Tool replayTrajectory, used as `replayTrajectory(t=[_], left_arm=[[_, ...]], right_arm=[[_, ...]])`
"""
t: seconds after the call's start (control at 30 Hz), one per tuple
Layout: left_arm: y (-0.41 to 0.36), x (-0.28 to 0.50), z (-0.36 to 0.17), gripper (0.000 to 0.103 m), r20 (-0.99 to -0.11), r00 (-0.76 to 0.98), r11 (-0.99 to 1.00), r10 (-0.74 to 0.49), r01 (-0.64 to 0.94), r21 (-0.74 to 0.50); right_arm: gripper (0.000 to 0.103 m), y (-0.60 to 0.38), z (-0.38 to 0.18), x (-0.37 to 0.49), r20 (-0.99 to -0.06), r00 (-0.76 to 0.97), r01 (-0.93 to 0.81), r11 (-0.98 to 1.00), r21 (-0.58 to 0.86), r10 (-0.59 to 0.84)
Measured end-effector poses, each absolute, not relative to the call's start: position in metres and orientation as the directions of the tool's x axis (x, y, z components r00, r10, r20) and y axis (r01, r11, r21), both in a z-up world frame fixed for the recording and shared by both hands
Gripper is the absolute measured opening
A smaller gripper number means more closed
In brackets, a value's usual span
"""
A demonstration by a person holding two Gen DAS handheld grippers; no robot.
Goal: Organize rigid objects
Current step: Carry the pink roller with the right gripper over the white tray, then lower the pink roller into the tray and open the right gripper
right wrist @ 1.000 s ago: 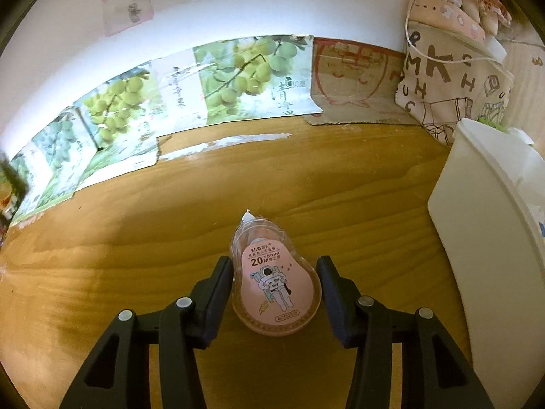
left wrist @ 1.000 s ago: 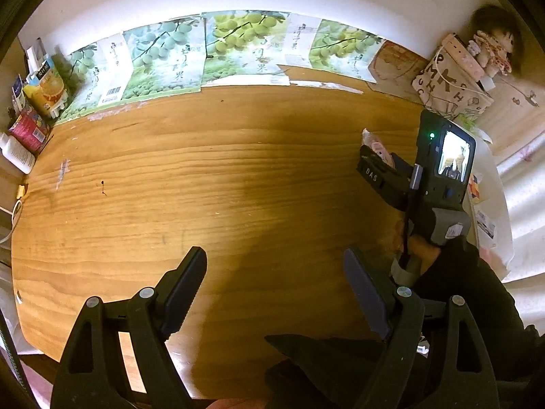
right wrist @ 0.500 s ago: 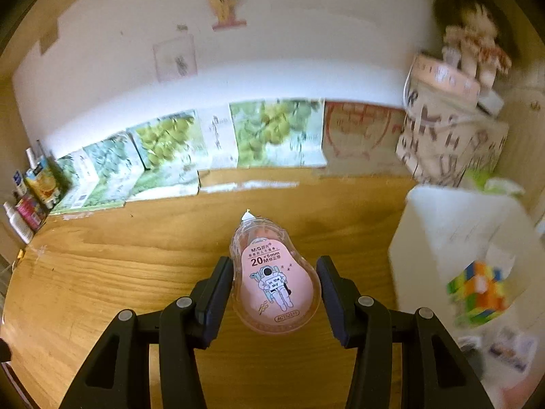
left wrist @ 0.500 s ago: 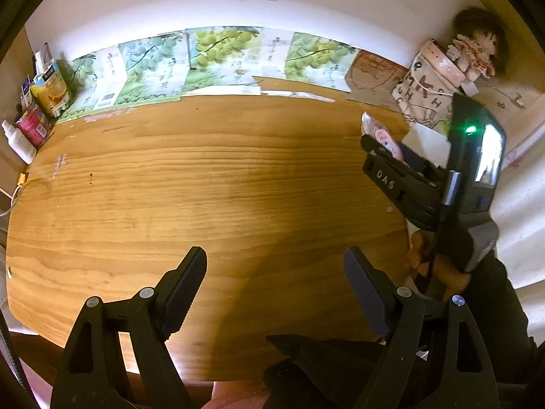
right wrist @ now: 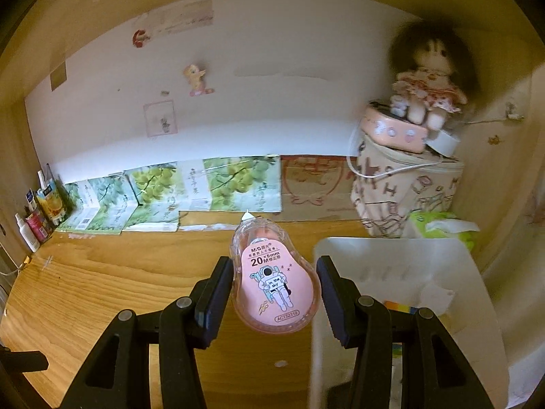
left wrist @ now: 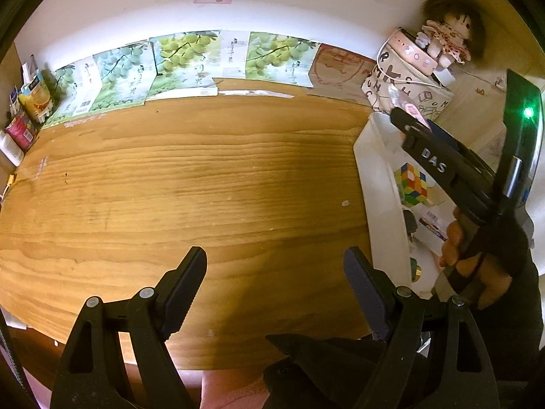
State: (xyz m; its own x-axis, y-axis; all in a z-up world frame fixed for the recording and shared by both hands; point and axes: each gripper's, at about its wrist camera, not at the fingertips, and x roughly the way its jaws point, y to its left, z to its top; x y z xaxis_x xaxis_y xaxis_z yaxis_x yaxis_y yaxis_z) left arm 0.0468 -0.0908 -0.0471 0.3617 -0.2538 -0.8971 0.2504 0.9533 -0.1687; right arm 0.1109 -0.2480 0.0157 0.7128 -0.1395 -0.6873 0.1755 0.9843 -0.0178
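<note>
Right claw [right wrist: 275,289] gripping correction tape [right wrist: 274,283], bin rim [right wrist: 385,242] beside

Doll [right wrist: 430,81] above the white bin [right wrist: 402,252] blurred, colour cube [right wrist: 400,306] inside the bin mostly hidden behind a gripper finger, bin's near end cut off by the frame, small items [left wrist: 414,228] inside the bin unidentifiable

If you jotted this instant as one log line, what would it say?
right gripper: jaws shut on correction tape | near white bin | left gripper: jaws open, nothing held | over table
</note>
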Motion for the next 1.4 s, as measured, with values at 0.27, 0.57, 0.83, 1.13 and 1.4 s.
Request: replayTrajectory(t=[0.27, 0.57, 0.83, 1.13, 1.4], left_arm=[[-0.105, 0.028, -0.058, 0.085, -0.903, 0.348, 0.960, -0.254, 0.203, -0.192], [-0.124, 0.010, -0.082, 0.085, -0.925, 0.278, 0.957, -0.259, 0.204, -0.206], [-0.126, 0.015, -0.093, 0.085, -0.935, 0.238, 0.952, -0.262, 0.225, -0.210], [-0.112, 0.038, -0.069, 0.085, -0.910, 0.312, 0.940, -0.274, 0.285, -0.186], [-0.115, 0.052, -0.030, 0.085, -0.863, 0.396, 0.917, -0.313, 0.362, -0.166]], right_arm=[[0.051, -0.285, 0.012, 0.086, -0.717, 0.677, 0.192, 0.980, -0.044, -0.165], [0.051, -0.311, -0.010, 0.061, -0.773, 0.607, 0.216, 0.974, -0.064, -0.185], [0.052, -0.328, -0.030, 0.047, -0.832, 0.519, 0.291, 0.956, -0.044, -0.196], [0.077, -0.318, -0.022, 0.044, -0.856, 0.472, 0.380, 0.925, -0.018, -0.210], [0.081, -0.290, 0.020, 0.026, -0.857, 0.494, 0.383, 0.922, 0.063, -0.146]])
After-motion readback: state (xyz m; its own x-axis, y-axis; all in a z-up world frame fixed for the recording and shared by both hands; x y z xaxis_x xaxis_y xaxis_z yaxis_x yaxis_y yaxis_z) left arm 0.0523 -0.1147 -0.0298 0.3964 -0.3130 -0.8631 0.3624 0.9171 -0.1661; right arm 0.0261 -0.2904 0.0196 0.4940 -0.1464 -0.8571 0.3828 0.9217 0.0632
